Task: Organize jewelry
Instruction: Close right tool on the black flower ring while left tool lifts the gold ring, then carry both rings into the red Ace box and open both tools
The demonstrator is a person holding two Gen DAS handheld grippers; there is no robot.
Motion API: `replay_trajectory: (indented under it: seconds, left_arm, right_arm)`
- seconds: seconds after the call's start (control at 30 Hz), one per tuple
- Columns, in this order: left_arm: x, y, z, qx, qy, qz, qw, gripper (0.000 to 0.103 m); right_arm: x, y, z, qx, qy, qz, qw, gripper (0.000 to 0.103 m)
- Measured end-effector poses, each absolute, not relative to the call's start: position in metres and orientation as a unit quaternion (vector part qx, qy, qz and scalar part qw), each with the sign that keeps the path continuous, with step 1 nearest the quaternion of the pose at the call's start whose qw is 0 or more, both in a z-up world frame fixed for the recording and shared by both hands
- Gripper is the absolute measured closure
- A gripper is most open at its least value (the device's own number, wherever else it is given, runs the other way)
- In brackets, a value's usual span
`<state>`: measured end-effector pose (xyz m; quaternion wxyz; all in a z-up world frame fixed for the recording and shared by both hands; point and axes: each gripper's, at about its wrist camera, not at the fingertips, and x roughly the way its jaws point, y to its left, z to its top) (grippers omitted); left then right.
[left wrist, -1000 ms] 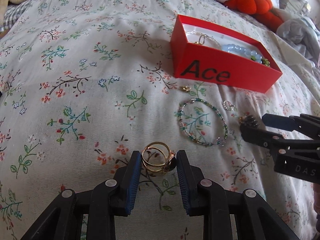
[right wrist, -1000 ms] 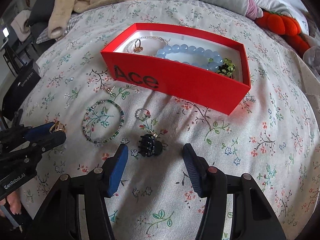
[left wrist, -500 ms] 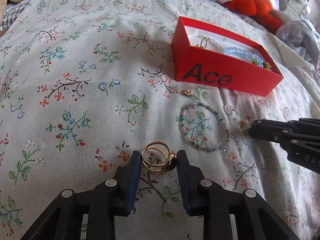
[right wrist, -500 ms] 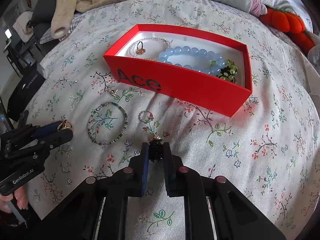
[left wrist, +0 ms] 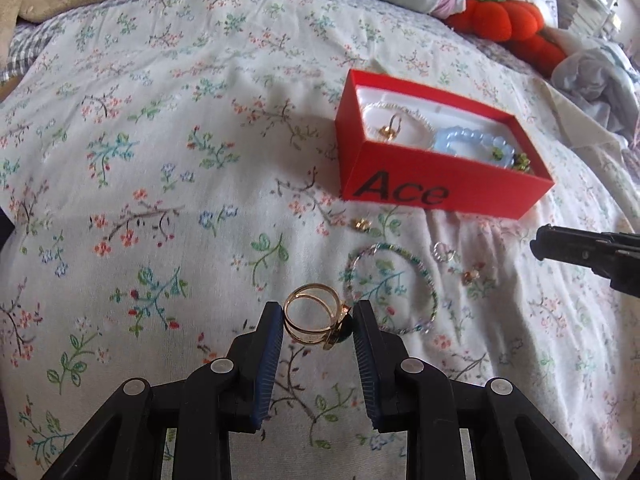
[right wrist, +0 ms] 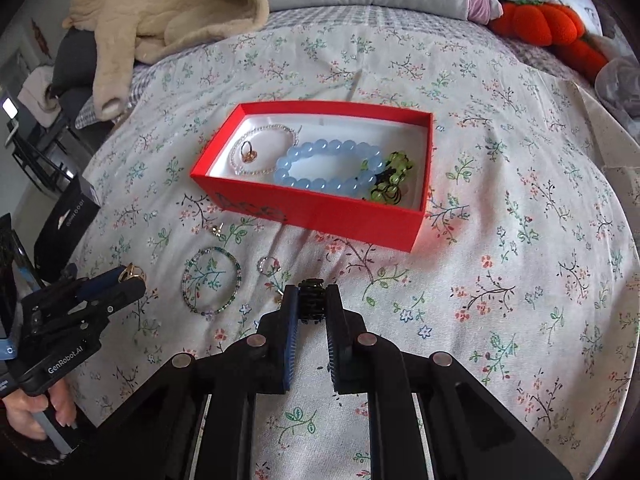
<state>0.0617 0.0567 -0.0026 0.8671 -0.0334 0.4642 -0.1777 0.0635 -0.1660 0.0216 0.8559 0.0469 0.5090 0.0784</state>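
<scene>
Gripping a small black toothed hair clip (right wrist: 311, 300) between the blue pads of the right claw (right wrist: 311, 307), now raised clear of the floral bedspread (right wrist: 500, 264), where a second ago both jaws stood wide apart around the clip as it lay on the cloth; closed half a second ago, and since then carried nearer the red box (right wrist: 320, 212). By that reading, pick-up finished and only the carry and drop into the box left for this piece. Holding a gold double-band ring (left wrist: 316, 318) with a dark stone in the left claw (left wrist: 318, 326), jaws narrowed onto its sides as before, lifted near the left of the scene and slightly closer to the box than a second ago. Already in the box on its white lining: a chunky bracelet of smooth, translucent blue beads (right wrist: 332, 170), a thin pearl-like strand (right wrist: 264, 148), a gold ring (right wrist: 248, 154) and a knobbly green and black cluster (right wrist: 390, 180). Still lying on the soft, wrinkled cotton in front of the box: a fine green seed-bead bracelet (right wrist: 212, 286) in a loose circle, a tiny sparkly ring (right wrist: 267, 266) and a small gold stud (right wrist: 218, 231). Rigid cardboard walls, glossy hard beads, thin wiry metal.
</scene>
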Motion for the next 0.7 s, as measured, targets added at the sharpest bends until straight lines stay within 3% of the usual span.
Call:
replay_trajectory:
  seconds: [0.7]
  left_arm:
    - [0.112,-0.016,0.039,-0.052,0.437,-0.235,0.867,0.073]
  right_arm:
    - [0.089,-0.215,0.061,0.109,0.454,0.067,0.882,0.089]
